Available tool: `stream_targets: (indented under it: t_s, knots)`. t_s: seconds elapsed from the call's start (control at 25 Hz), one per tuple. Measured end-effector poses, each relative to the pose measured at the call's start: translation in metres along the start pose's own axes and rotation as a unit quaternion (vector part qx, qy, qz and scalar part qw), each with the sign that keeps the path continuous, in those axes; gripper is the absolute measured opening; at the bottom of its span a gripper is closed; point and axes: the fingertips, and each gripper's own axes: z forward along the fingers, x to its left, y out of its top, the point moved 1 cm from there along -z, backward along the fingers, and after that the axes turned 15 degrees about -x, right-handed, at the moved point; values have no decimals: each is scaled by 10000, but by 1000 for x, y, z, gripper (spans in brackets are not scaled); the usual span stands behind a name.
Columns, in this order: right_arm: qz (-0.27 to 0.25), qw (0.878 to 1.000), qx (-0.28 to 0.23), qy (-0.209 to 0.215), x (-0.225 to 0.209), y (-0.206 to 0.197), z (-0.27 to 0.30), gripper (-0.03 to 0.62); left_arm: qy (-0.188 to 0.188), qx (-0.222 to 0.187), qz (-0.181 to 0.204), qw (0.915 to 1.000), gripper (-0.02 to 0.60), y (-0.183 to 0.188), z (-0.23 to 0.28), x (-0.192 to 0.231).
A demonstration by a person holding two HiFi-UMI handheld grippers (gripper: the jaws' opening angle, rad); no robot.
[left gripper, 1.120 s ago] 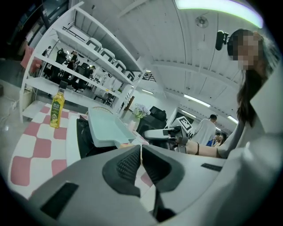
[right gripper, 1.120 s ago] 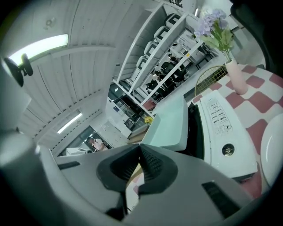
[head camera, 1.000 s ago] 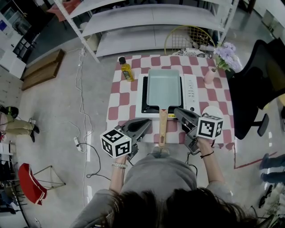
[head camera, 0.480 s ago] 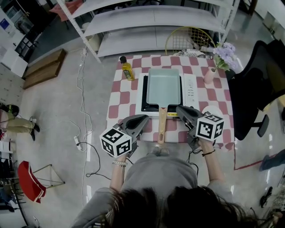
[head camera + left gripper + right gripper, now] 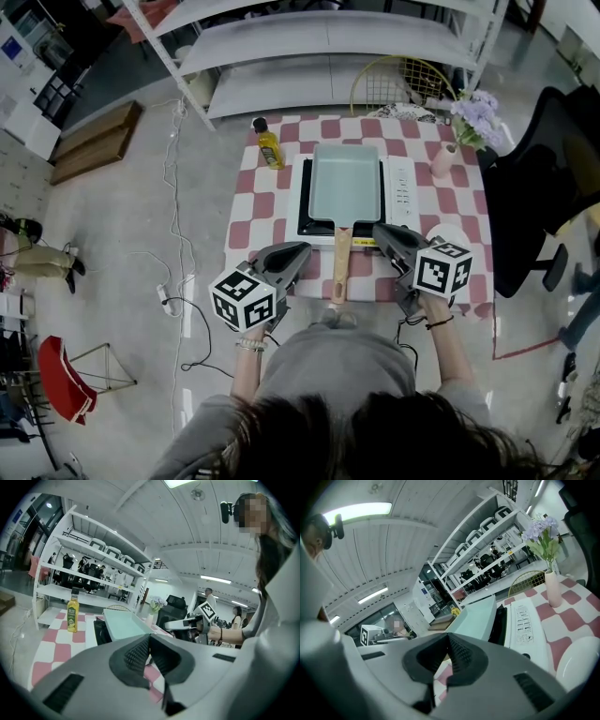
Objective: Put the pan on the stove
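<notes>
A large indoor test hall or lab is shown, not a home kitchen. A small table (image 5: 246, 202) with a red-and-white checked cloth is set on a bare polished floor (image 5: 112, 244), and a portable stove (image 5: 403, 192) is placed on it. Behind the table a white metal rack (image 5: 319, 33) is seen, to its right an office chair (image 5: 544, 159), to its left loose cables (image 5: 167, 202). Strip lights (image 5: 218, 579) are fixed overhead.

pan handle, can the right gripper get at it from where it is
Probably yes: the right gripper sits just beside the wooden pan handle, with nothing standing between them. Its jaws are shut and empty, so they must open first.
</notes>
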Motion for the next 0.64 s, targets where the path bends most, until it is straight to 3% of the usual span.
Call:
stream_targets:
  t_s: [0.64]
  knots:
    - [-111, 9999, -2, -55, -6, -4, 0, 22, 128, 72, 20, 9999, 26, -4, -1, 8]
